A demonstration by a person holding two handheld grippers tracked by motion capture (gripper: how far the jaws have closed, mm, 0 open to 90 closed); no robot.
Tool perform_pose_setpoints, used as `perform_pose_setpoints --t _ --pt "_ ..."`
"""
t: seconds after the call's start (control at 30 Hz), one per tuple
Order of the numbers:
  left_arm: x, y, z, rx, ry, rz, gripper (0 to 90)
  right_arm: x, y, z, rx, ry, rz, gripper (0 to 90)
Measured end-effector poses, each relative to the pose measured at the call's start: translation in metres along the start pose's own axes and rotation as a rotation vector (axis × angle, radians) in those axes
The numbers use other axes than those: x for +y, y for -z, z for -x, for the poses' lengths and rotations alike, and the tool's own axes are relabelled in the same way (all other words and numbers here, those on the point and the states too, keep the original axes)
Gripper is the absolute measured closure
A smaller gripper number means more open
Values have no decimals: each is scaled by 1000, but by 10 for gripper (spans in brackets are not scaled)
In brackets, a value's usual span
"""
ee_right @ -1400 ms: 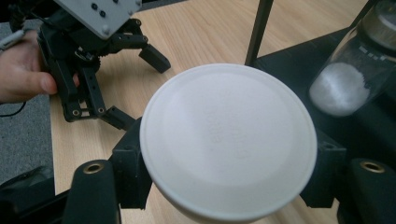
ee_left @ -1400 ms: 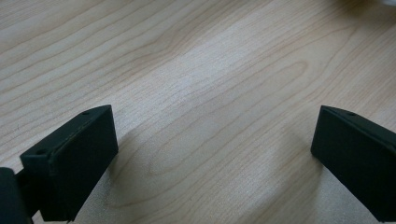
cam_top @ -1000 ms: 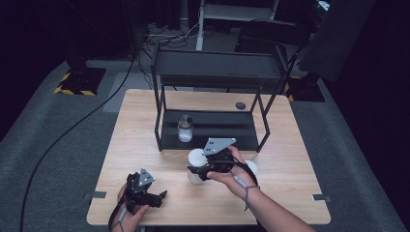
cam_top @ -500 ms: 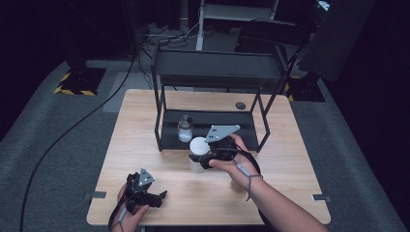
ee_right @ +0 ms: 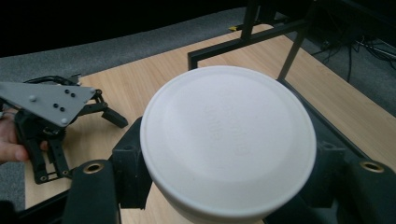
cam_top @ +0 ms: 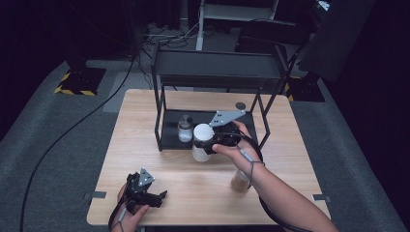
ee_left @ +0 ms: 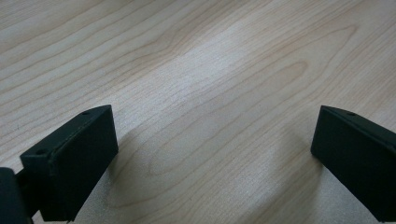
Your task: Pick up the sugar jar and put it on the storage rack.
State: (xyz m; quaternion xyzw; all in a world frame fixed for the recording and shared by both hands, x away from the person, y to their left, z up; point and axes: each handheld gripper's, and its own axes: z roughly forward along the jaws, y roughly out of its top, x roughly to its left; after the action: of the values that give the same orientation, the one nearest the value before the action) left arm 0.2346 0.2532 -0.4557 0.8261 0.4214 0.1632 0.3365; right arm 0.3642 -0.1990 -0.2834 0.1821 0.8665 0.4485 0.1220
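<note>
White lid (ee_right: 228, 140) hides the jar's contents.

Three jars (cam_top: 202, 141) (cam_top: 185, 129) (cam_top: 239, 182), one black rack (cam_top: 217, 63), two tongs (cam_top: 200, 145) (cam_top: 162, 195)

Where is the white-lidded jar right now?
In the high view, the white-lidded jar is held in the right gripper at the front edge of the black rack, just right of the small glass jar.

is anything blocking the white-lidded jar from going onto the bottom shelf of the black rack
Nothing blocks the shelf's open front. The small jar already standing there sits to the left of the white-lidded jar, which the right hand-held gripper holds.
</note>
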Motion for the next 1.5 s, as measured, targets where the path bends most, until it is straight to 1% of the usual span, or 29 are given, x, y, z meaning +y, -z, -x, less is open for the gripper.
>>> perform_pose_setpoints --t 0.2,0.43,0.77,0.93,1.0,1.27,1.5 --pt "0 0 0 0 -1 0 1 0 -3 9 -33 -13 -3 339" --pt "0 0 0 0 2 0 1 -3 -10 27 -61 -54 7 339" --pt "0 0 0 0 2 1 1 -9 -25 48 -108 -104 -9 338" --pt "0 0 0 0 2 0 1 -13 -35 59 -124 -138 -21 339" --pt "0 0 0 0 2 1 1 -14 -39 62 -131 -140 -27 338" --pt "0 0 0 -2 2 1 1 -16 -54 69 -152 -171 -55 339" --pt "0 0 0 -1 1 0 1 -15 -67 72 -162 -188 -96 338"
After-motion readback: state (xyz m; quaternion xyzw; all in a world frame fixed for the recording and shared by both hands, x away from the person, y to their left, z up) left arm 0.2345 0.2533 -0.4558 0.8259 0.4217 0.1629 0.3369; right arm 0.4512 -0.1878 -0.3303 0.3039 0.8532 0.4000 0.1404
